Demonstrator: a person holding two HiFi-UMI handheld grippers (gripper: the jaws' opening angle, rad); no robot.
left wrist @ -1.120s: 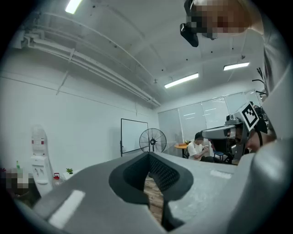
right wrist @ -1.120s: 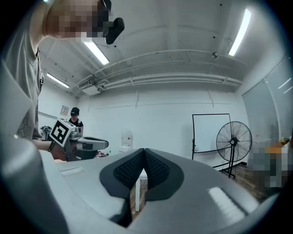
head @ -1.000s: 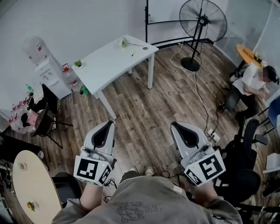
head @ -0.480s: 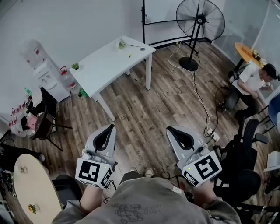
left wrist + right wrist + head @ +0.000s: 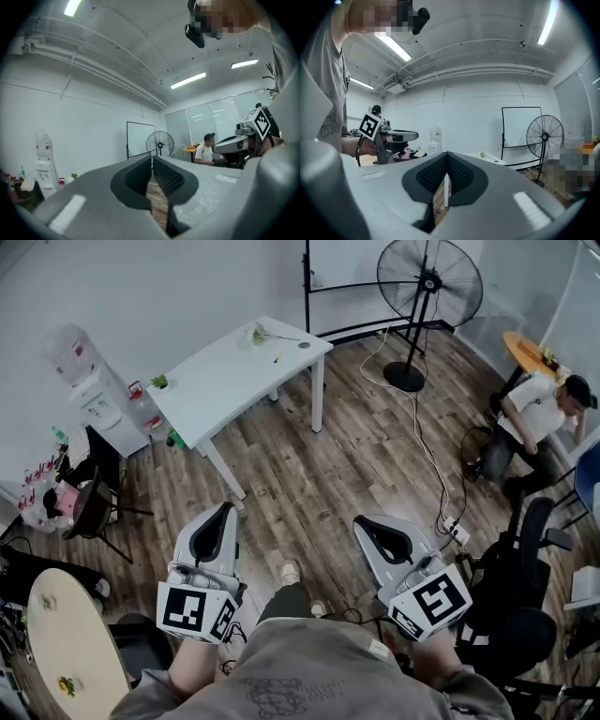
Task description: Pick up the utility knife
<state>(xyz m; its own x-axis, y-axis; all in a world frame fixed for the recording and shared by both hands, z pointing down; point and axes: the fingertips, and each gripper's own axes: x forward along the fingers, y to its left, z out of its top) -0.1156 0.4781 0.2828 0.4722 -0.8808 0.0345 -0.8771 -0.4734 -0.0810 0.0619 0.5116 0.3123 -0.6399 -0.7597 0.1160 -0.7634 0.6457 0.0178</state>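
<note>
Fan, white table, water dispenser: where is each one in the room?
fan (image 5: 430,281), head view, hub of its grille
white table (image 5: 239,367), head view, bare middle of its top
water dispenser (image 5: 108,409), head view, white cabinet

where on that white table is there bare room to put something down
The white table is bare across its middle, between the small green plant at one corner and the far end. That end is crowded: a sprig, a yellow item, a dark disc.

table ahead, fan right of it, water dispenser left
</note>
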